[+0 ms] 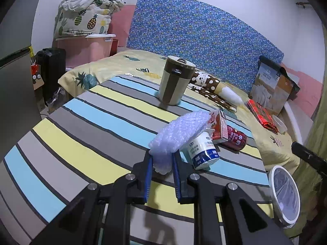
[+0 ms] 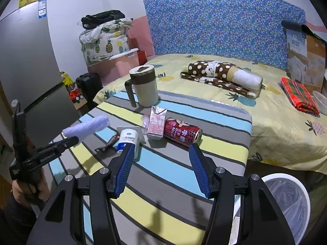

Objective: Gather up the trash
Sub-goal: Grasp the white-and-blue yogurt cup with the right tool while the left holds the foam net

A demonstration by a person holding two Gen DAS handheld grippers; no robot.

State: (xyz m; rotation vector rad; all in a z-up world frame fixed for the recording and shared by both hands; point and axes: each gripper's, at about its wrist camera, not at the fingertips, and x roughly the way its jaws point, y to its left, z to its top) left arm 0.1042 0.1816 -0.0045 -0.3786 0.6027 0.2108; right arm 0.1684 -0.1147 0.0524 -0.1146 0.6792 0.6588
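Trash lies clustered on my striped worktop (image 2: 184,163): a white yogurt cup (image 2: 128,140) on its side, a pink carton (image 2: 156,123) and a red can (image 2: 181,133) touching it, all near a lidded mug (image 2: 144,86). My left gripper (image 1: 162,159) has its fingers (image 1: 148,175) clamped on a wad of bubble wrap (image 1: 175,131), held above the worktop just beside the yogurt cup. My right gripper (image 2: 161,153) hangs with its fingers (image 2: 197,169) spread wide and holding nothing, just short of the can, with a lined white bin (image 2: 290,200) low at my right.
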